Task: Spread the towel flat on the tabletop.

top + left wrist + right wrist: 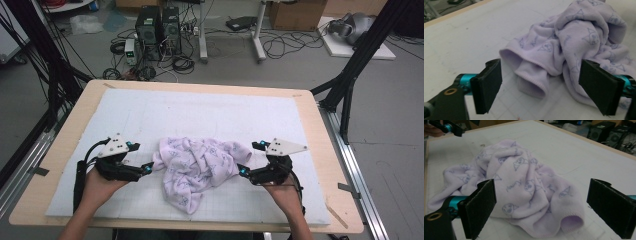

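A crumpled lilac fleece garment (195,167) with a small printed pattern lies on the near middle of the white mat. My left gripper (141,157) sits open at its left edge, with nothing held. In the left gripper view the garment (574,42) lies just ahead, and a cuffed opening (531,80) lies just beyond the wide-spread jaws of the left gripper (544,92). My right gripper (249,158) is open at the garment's right edge. In the right gripper view the garment (524,185) sits just past the open right gripper (544,210), with a rounded cuff (571,222) nearest.
A white gridded mat (200,115) covers the wooden table (330,150). Beyond the table, computer towers (157,27), cables and a cardboard box (295,15) stand on the floor. Black frame legs (350,75) flank the table. The other gripper (449,127) shows far off in the right gripper view.
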`<state>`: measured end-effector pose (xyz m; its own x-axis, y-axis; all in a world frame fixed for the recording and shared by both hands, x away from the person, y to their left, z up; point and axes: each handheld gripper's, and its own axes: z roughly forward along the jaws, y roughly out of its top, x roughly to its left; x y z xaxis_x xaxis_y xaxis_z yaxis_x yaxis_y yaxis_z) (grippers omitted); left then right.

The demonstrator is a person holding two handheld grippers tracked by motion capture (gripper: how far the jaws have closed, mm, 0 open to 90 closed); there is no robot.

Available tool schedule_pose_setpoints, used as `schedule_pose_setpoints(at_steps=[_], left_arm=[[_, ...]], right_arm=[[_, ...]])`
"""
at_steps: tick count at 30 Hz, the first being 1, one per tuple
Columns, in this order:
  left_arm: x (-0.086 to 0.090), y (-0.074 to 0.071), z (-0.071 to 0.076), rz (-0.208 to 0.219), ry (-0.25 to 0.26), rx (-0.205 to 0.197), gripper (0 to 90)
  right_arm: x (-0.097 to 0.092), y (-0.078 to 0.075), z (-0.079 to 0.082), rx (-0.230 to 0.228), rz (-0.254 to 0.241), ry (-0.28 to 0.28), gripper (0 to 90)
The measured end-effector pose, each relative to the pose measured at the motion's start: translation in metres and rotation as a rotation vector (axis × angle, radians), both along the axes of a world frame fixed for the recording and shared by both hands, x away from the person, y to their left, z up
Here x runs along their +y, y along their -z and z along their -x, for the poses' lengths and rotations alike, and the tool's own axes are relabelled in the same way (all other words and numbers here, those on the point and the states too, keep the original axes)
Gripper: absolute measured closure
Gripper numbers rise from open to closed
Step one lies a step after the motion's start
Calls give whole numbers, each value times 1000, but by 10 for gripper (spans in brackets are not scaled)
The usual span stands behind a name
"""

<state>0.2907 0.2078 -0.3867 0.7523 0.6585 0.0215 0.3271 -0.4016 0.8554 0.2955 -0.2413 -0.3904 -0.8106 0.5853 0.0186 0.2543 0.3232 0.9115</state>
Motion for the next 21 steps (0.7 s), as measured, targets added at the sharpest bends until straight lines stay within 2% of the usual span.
schedule_pose_setpoints(at_steps=[3, 4, 7, 8, 9, 10, 11, 13, 14, 15, 16, 19, 20, 21], left_arm=[[-9, 2, -6, -1, 15, 8, 237], [-18, 5, -14, -7, 38, 21, 250], [-27, 9, -21, -12, 54, 31, 283], [-35, 14, -27, -28, 68, 42, 297], [-35, 14, -27, -28, 68, 42, 311], [-41, 20, -30, -54, 80, 55, 328], [-41, 20, -30, -54, 80, 55, 342], [-46, 24, -30, -90, 71, 55, 360], [-49, 27, -31, -96, 77, 55, 405], [-49, 27, -31, -96, 77, 55, 418], [-52, 31, -31, -118, 75, 63, 430], [-56, 35, -32, -137, 74, 72, 488], [-59, 38, -32, -162, 84, 78, 531], [-59, 38, -32, -162, 84, 78, 579]], right_arm=[[7, 0, -5, 15, 0, -24, 122], [14, 2, -10, 19, 6, -54, 150], [22, 5, -14, 30, 21, -68, 151], [29, 8, -19, 40, 33, -80, 172], [29, 8, -19, 40, 33, -80, 172], [35, 12, -20, 67, 46, -103, 201], [38, 13, -20, 78, 51, -107, 219], [40, 15, -19, 80, 54, -120, 242], [46, 19, -17, 82, 68, -142, 287], [46, 19, -17, 82, 68, -142, 287], [52, 22, -16, 88, 91, -165, 341], [60, 27, -15, 102, 130, -188, 416], [63, 28, -14, 99, 148, -193, 441], [63, 28, -14, 99, 148, -193, 441]])
